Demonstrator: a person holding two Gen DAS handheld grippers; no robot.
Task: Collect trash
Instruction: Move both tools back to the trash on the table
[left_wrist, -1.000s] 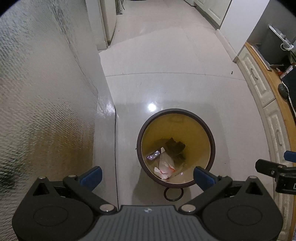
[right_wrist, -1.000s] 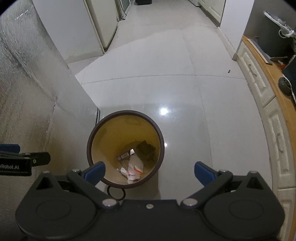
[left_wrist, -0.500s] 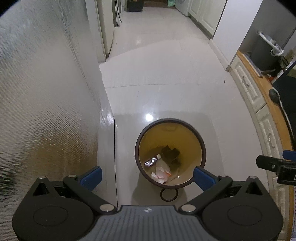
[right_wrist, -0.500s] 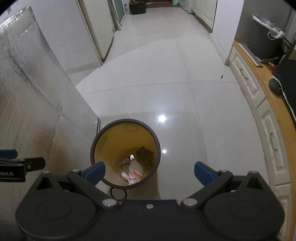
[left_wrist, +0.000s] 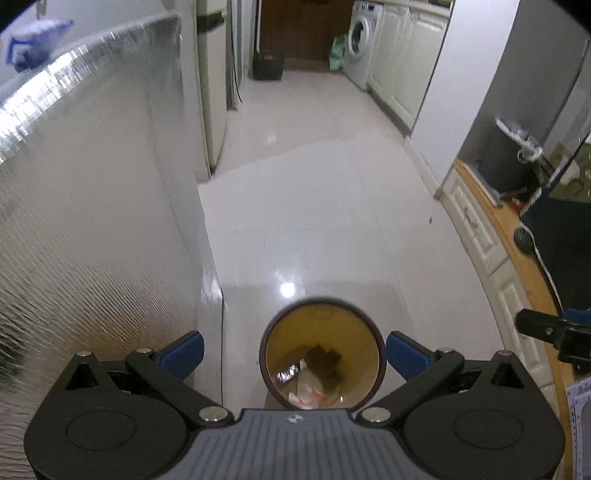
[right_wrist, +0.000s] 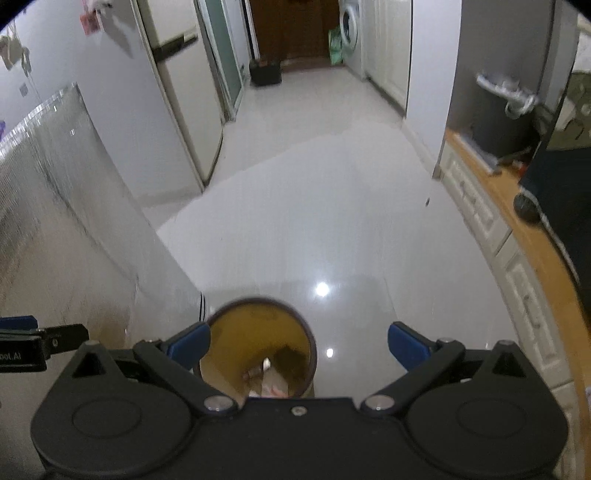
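Note:
A round brown trash bin (left_wrist: 322, 306) with a yellow inside stands on the white floor, low in both views (right_wrist: 258, 306). Crumpled white and orange paper (left_wrist: 308, 387), a dark scrap (left_wrist: 325, 358) and a shiny wrapper (left_wrist: 288, 373) lie at its bottom. My left gripper (left_wrist: 293, 350) hovers above the bin, open, nothing between its blue fingertips (left_wrist: 183, 349). My right gripper (right_wrist: 299, 341) is open and empty too, with the bin under its left finger (right_wrist: 190, 341). Each gripper shows at the edge of the other's view.
A tall silver textured panel (left_wrist: 92, 221) runs along the left, close to the bin. White cabinets with a wooden top (left_wrist: 506, 236) line the right. The glossy floor (left_wrist: 314, 206) stretches ahead to a washing machine (left_wrist: 360, 37) and a dark door.
Both grippers have risen and tilted up, so the bin looks smaller and lower in the frames and the far hallway has come into view. Both stay open.

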